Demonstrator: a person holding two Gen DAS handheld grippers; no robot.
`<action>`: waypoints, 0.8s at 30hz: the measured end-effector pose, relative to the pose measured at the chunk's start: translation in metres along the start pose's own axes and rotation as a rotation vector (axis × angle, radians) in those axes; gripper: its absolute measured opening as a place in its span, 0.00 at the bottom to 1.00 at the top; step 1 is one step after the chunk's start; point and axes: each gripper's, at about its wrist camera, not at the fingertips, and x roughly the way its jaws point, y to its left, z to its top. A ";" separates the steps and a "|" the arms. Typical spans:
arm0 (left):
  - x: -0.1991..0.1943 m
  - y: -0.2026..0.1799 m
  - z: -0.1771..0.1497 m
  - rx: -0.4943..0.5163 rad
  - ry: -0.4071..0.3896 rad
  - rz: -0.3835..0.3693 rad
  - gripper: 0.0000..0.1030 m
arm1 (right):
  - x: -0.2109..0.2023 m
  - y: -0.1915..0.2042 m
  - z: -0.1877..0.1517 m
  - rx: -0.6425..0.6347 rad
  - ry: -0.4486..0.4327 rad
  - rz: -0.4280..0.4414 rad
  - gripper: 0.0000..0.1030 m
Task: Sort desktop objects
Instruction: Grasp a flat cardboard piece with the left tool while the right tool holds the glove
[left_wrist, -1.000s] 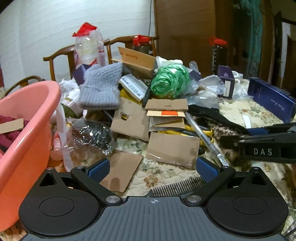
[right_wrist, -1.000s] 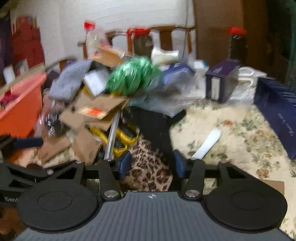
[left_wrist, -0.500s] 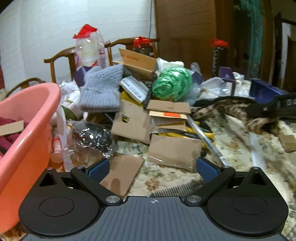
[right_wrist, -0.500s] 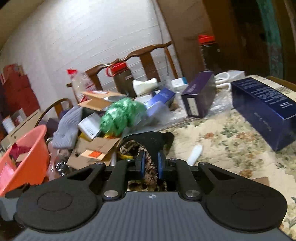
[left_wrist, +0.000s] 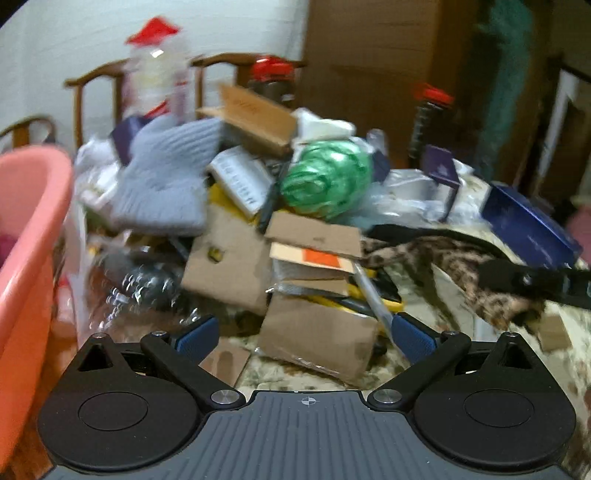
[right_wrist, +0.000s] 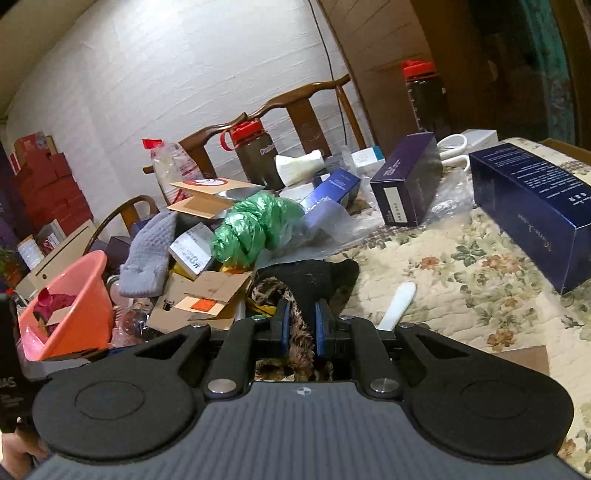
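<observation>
Faced a whitewashed brick wall, evenly lit, with a thin black cable hanging down it. Stood against it: dark wooden chairs with curved top rails. Rose at the right: a tall brown wooden cabinet. Stacked in the left corner: red cardboard boxes. Covered the counter: a cream floral quilted cloth.
</observation>
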 end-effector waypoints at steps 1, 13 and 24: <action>0.001 -0.002 0.000 0.022 -0.005 0.025 1.00 | 0.000 0.000 0.000 0.002 0.001 0.003 0.15; 0.020 -0.005 -0.006 0.037 0.040 -0.012 0.85 | 0.002 -0.004 0.000 0.029 0.014 0.008 0.15; 0.000 -0.009 -0.014 0.011 -0.016 0.001 0.71 | 0.007 -0.001 -0.002 0.011 0.028 -0.008 0.15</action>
